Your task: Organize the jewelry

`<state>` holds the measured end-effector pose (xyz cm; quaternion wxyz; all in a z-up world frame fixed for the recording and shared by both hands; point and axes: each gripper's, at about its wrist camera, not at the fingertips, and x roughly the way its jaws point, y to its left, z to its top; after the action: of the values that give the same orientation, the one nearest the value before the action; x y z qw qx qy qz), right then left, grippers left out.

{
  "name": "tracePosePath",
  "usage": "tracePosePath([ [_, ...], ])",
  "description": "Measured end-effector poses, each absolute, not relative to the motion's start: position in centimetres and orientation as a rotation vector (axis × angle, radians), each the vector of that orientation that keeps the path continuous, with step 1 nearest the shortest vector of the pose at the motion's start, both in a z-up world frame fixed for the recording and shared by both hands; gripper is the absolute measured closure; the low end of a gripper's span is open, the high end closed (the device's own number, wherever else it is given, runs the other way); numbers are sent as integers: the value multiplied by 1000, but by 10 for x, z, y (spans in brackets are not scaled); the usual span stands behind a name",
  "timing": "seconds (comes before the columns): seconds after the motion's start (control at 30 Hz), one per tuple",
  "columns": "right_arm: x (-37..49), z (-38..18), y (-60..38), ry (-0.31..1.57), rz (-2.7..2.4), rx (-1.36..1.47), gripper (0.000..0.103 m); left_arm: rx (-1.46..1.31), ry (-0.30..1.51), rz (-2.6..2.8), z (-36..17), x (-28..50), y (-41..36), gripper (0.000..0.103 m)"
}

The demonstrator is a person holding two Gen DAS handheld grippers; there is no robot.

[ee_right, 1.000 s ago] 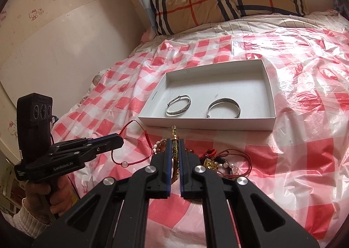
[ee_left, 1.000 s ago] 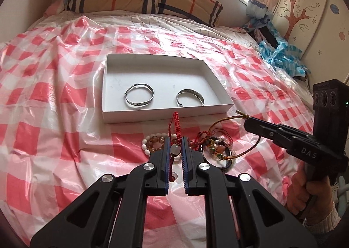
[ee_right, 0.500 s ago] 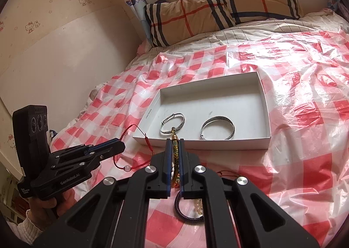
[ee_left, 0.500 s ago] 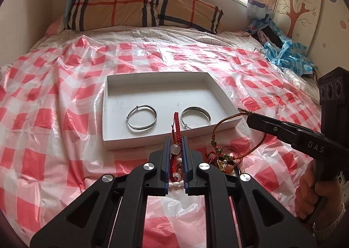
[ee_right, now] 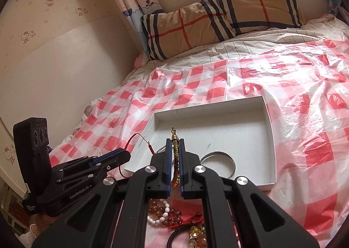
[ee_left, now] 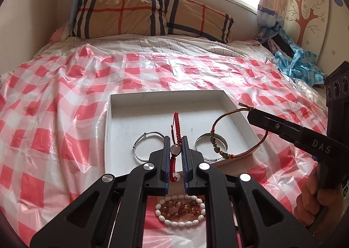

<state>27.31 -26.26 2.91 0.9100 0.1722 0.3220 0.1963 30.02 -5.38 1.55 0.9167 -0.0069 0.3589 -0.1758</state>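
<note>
A shallow white box [ee_left: 122,104] lies on the bed and holds two silver bangles [ee_left: 141,145] [ee_left: 222,141]. My left gripper [ee_left: 175,138] is shut on a red braided cord bracelet [ee_left: 175,121] with pale beads, held over the box's near edge. My right gripper [ee_right: 175,141] is shut on a gold and brown woven cord bracelet [ee_right: 174,149], held above the box [ee_right: 270,125]; it hangs as a loop in the left wrist view [ee_left: 218,138]. White and amber bead bracelets [ee_left: 181,210] lie on the bed in front of the box.
A red and white checked plastic sheet [ee_left: 54,117] covers the bed. Plaid pillows [ee_left: 148,14] lie at the head under the window. Blue checked cloth [ee_left: 298,62] is bunched at the right. More tangled jewelry [ee_right: 192,228] lies below the right gripper.
Both grippers have lifted and moved forward with their bracelets, from above the jewelry pile to over the white box. The pile now lies behind and below the fingers.
</note>
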Motion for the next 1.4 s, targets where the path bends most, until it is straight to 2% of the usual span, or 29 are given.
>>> tracePosePath([
  [0.53, 308, -4, -257, 728, 375, 351, 95, 22, 739, -314, -6, 326, -65, 94],
  [0.57, 310, -8, -259, 742, 355, 350, 90, 25, 749, -303, -10, 328, -65, 94],
  [0.6, 311, -11, -262, 746, 335, 358, 65, 33, 771, -289, -15, 333, -65, 91],
  [0.63, 310, -12, -266, 739, 320, 366, 50, 38, 798, -272, -20, 337, -65, 87],
  [0.7, 304, -11, -274, 726, 303, 368, 50, 25, 822, -253, -26, 341, -60, 73],
  [0.8, 291, -8, -288, 717, 276, 367, 50, 8, 808, -233, -26, 335, -50, 64],
  [1.13, 240, -40, -323, 842, 228, 372, 50, -28, 864, -256, -37, 301, -26, 59],
  [1.4, 224, -59, -313, 929, 239, 292, 50, 86, 901, -416, -54, 261, -49, 59],
])
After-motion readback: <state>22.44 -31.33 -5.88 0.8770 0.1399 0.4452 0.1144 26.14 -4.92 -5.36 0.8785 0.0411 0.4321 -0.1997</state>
